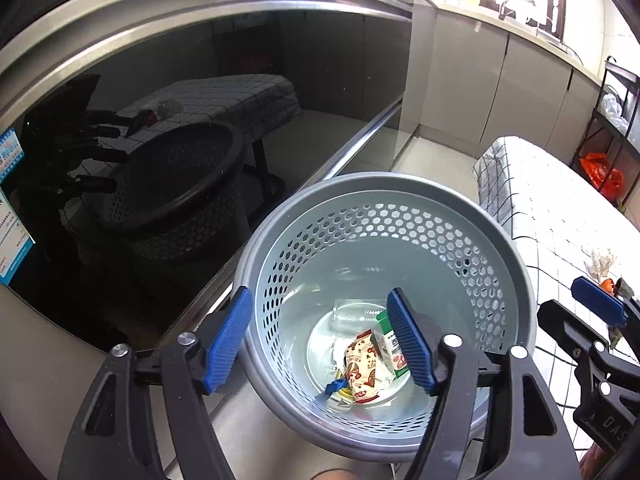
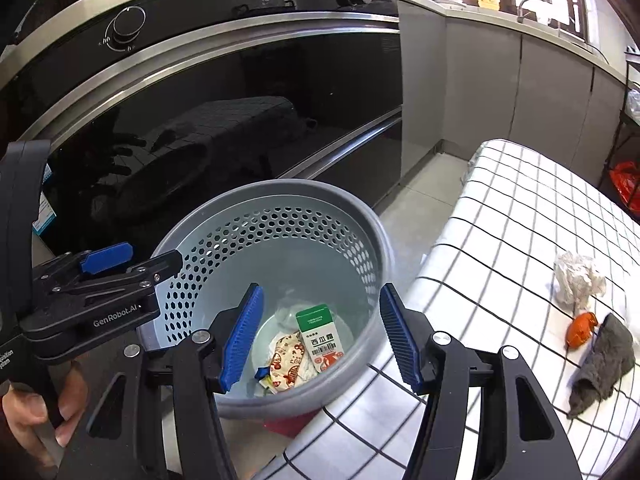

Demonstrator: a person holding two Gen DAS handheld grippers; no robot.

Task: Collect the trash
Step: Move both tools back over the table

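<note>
A grey perforated bin [image 1: 512, 248] [image 2: 360, 216] stands on the floor beside the table. Inside lie a red-and-cream wrapper [image 1: 362, 368] [image 2: 286, 364], a green-and-white packet [image 1: 394, 344] [image 2: 320, 336], a clear plastic cup [image 1: 352, 314] and a blue scrap [image 1: 334, 386]. My left gripper [image 1: 320, 340] is open and empty over the bin's left rim; it also shows in the right wrist view [image 2: 132, 258]. My right gripper [image 2: 320, 336] is open and empty above the bin; it also shows in the left wrist view [image 1: 608, 308]. On the table lie crumpled white paper [image 2: 578, 278], an orange piece [image 2: 580, 330] and a grey rag [image 2: 606, 364].
The table has a white checked cloth [image 2: 500, 240] [image 1: 552, 216] to the right of the bin. A black glass oven front [image 1: 200, 140] [image 2: 240, 120] stands close behind the bin. Grey cabinets [image 2: 520, 92] line the far wall. An orange bag [image 1: 602, 172] sits on a rack.
</note>
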